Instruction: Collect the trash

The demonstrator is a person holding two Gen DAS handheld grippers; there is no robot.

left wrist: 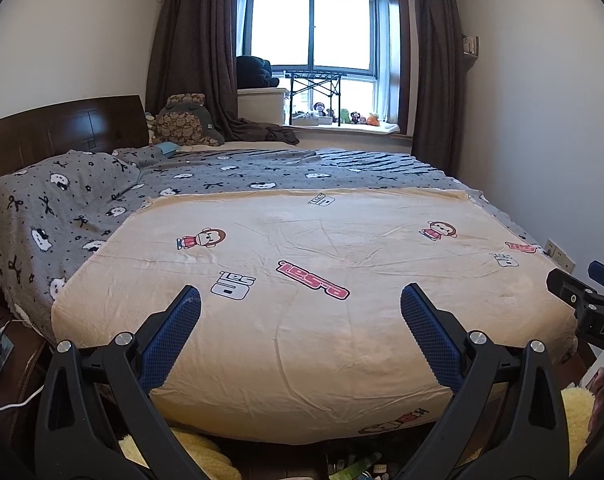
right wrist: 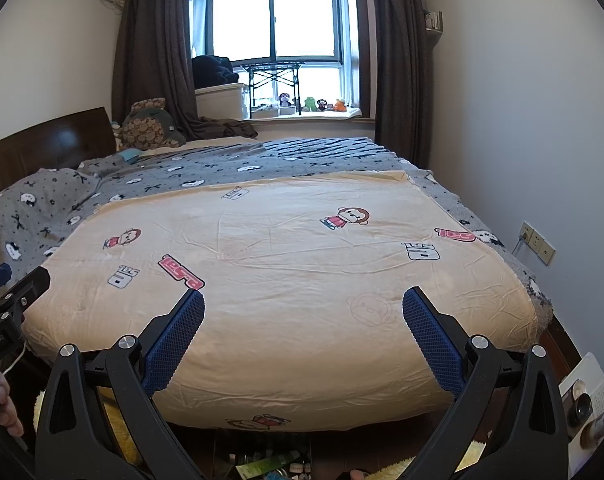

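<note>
Both grippers hover side by side above the foot of a bed, the left gripper (left wrist: 300, 300) and the right gripper (right wrist: 303, 304) each with jaws spread wide and nothing between the blue pads. Under them lies a cream blanket (left wrist: 310, 280) printed with cartoon monkeys, spread over a grey patterned cover (left wrist: 81, 200) that reaches a dark wooden headboard (left wrist: 61, 124). The trash (right wrist: 269, 464) seems to be the small litter on the floor below the bed's edge, a green packet among it, though it is dim and partly cut off.
</note>
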